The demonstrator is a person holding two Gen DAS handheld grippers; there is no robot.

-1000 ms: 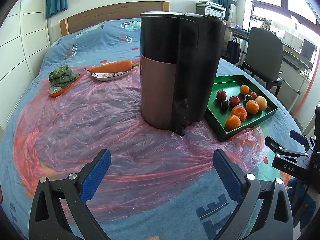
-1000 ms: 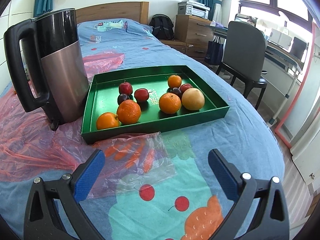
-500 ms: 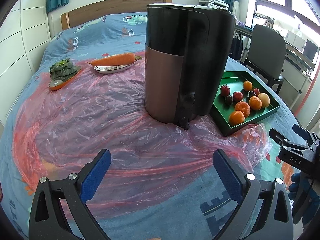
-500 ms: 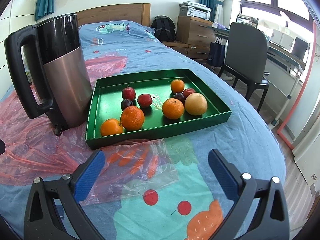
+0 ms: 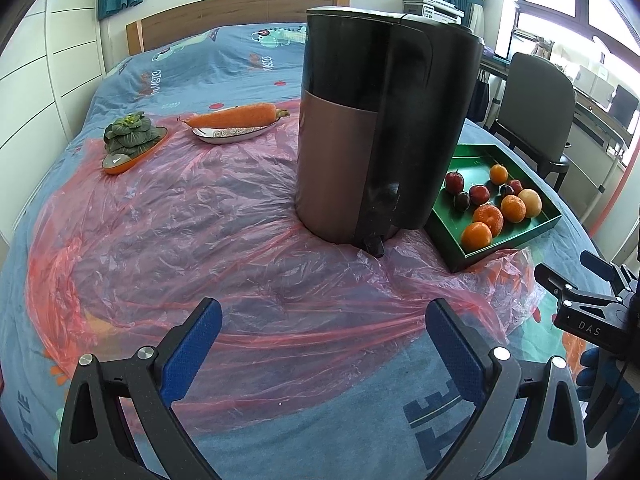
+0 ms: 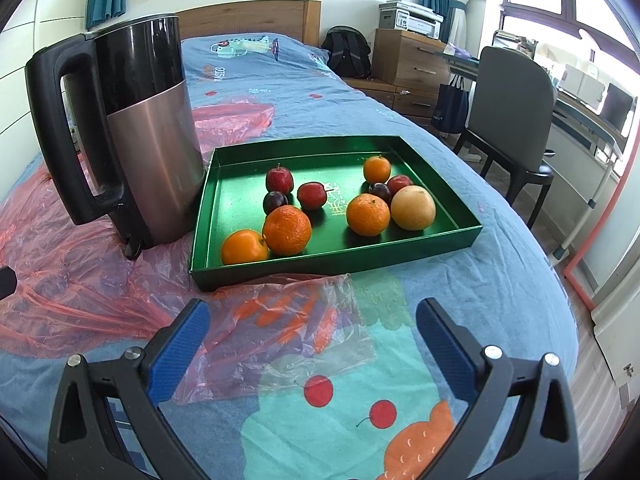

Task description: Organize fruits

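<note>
Fruit tray point(image 6: 436, 236) beyond (wide-spread) right jaws

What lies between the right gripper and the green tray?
In the right wrist view, only crumpled pink plastic sheet on the bedspread separates the right gripper from the green tray.

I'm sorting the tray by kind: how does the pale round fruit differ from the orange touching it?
The pale fruit is yellowish-tan and smooth; the orange is deep orange with a dimpled skin. The pale fruit looks slightly larger and sits nearer the green tray's right wall. Both are round, resting on the tray floor, untouched by either tongs.
</note>
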